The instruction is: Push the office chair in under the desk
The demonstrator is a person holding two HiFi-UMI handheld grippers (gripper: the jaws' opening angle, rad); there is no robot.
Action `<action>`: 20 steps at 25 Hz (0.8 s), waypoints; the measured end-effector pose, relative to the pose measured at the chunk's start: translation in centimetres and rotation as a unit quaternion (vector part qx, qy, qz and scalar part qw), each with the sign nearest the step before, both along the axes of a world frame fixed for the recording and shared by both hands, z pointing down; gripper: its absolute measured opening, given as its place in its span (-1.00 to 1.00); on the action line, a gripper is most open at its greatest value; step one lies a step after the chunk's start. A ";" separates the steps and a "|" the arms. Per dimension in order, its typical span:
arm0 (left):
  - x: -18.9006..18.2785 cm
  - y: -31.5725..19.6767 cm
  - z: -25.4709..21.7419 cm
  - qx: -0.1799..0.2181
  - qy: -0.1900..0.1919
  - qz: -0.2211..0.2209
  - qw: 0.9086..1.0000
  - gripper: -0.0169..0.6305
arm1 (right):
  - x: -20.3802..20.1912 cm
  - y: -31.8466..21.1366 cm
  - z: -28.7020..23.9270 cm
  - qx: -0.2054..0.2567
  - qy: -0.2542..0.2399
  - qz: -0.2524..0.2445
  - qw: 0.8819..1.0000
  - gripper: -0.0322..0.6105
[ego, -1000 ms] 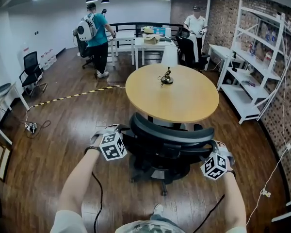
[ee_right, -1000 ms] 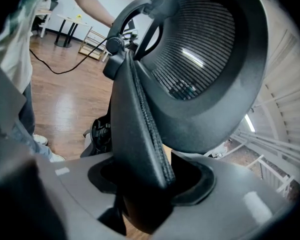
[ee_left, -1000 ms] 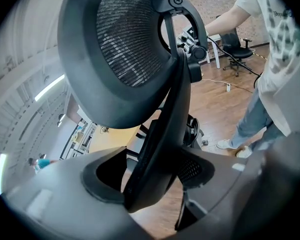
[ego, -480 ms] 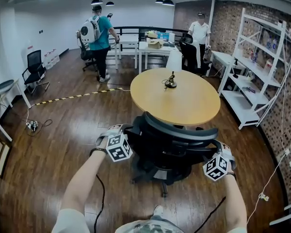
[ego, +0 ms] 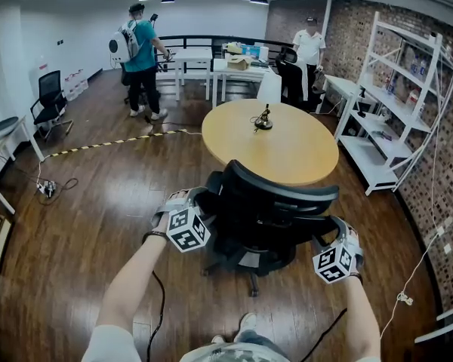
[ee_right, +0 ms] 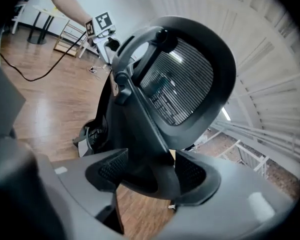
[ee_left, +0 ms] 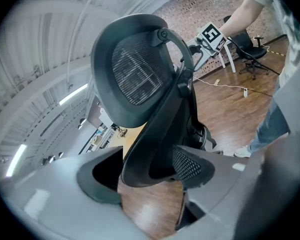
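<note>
My left tongs (ee_left: pixel 147 184) and just-widened right tongs (ee_right: pixel 145 176) both pinched the black mesh office chair (ego: pixel 275 202) by its backrest. A slipping grip could swing it against the round wooden desk (ego: pixel 287 145).

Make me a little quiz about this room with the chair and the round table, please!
1. True or false: the round table has nothing on it.
2. What sits between the jaws of the left gripper? A) a cable B) the back frame of the office chair C) a table leg
3. How many people stand at the far end of the room?

Key: 1. False: a small dark object stands on it. 2. B. 3. Two: a person in teal and a person in white.
</note>
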State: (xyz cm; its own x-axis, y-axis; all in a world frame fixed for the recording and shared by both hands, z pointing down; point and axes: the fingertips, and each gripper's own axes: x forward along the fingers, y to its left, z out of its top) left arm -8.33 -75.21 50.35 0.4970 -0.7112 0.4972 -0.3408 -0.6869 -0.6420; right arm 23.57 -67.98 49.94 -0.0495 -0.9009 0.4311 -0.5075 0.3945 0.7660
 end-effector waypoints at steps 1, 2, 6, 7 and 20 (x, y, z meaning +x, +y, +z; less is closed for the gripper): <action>0.1 0.5 0.0 0.002 0.002 0.001 1.000 0.02 | -0.2 0.5 0.1 -0.002 -0.001 0.000 1.000 -0.03; 0.1 1.0 0.0 0.002 0.003 0.003 1.000 0.02 | -0.4 1.1 0.1 -0.004 -0.005 0.000 1.000 -0.03; 0.5 3.0 0.1 -0.002 0.014 0.003 1.000 0.02 | -1.4 3.1 -0.3 -0.005 -0.036 0.003 0.999 -0.03; 0.7 3.5 0.1 -0.003 0.018 0.003 1.000 0.02 | -1.5 3.6 -0.3 -0.004 -0.043 0.003 0.999 -0.03; 7.6 12.3 -0.3 -0.004 0.037 0.012 0.999 0.02 | -0.9 13.2 -0.6 0.025 -0.116 -0.008 0.993 -0.09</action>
